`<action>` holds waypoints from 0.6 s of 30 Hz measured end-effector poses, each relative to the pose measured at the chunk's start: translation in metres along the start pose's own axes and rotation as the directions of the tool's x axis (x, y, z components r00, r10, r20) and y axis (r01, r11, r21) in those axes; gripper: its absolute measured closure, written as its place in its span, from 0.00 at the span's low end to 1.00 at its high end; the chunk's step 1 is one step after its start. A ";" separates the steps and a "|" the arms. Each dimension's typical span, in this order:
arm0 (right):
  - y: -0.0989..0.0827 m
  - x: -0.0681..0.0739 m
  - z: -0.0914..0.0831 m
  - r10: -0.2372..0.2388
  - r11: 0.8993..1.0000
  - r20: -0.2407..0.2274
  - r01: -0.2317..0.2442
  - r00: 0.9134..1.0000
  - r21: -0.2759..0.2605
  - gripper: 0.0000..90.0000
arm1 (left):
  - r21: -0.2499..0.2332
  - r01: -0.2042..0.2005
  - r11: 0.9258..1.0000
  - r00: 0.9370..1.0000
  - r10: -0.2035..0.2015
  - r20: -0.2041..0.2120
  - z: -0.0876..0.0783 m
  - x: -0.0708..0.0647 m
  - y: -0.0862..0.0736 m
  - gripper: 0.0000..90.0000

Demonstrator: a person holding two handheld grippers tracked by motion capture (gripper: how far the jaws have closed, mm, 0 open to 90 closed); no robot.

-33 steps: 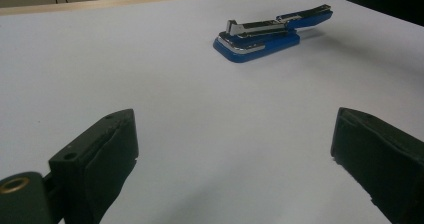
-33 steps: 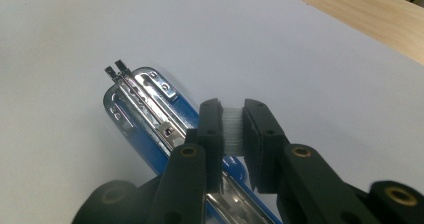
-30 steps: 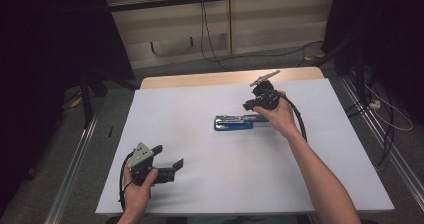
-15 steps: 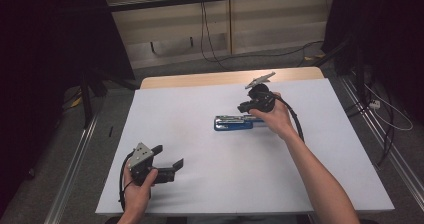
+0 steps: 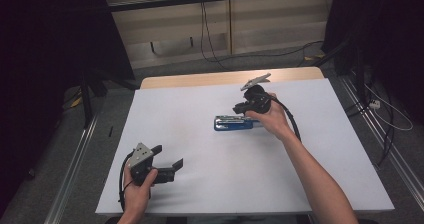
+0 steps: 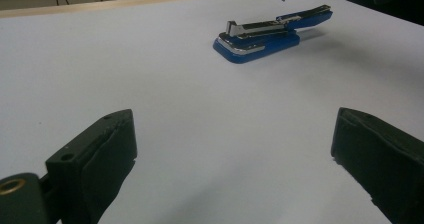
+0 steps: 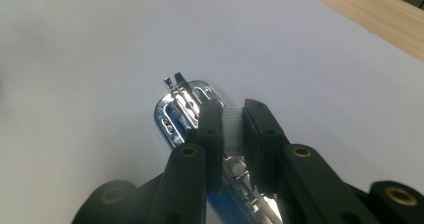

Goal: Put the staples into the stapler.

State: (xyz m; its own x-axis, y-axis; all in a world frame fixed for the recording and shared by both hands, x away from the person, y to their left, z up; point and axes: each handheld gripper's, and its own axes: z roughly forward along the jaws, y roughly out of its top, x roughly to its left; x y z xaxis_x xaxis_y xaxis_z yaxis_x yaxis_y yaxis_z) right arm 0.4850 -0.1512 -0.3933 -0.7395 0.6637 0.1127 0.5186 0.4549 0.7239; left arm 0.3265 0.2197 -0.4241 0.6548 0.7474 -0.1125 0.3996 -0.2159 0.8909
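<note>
Centrally on the white table sheet (image 5: 200, 184): blue stapler (image 5: 234, 122), lying flat, long axis running left to right in the high view, a little beyond the middle of the sheet. Chrome magazine exposed along its top; blue base resting on the sheet. Seen in the left gripper view as blue stapler with upper arm slightly raised off the base toward the far end.

Right gripper (image 5: 243, 107): held in the right hand (image 5: 270, 118) directly over the right-hand end of the stapler, pointing down and to the left in the high view. Jaws drawn close together, clamped on a small white strip (image 7: 232, 129), apparently a bar of staples, held just above the open chrome channel of the stapler. Pads pressing both sides of the strip in the right gripper view.

Left gripper (image 5: 167, 159): held in the left hand (image 5: 136, 191) near the front-left corner of the sheet, well apart from the stapler. Jaws spread wide, nothing between them, bare sheet showing in the gap in the left gripper view.

Beyond the sheet: strip of bare wooden table edge (image 5: 200, 78) at the far side.
</note>
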 end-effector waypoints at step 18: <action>0.008 0.011 0.018 -0.054 0.998 -0.049 0.055 0.997 0.009 0.88 | -0.003 0.005 1.000 1.000 -0.005 0.000 0.000 0.000 0.000 0.05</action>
State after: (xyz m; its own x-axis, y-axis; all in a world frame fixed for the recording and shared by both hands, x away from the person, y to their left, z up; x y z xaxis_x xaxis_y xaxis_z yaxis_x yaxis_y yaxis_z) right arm 0.4891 -0.1299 -0.3982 -0.7869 0.6079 0.1066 0.4811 0.4959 0.7229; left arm 0.3265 0.2197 -0.4243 0.6530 0.7482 -0.1170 0.4006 -0.2102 0.8918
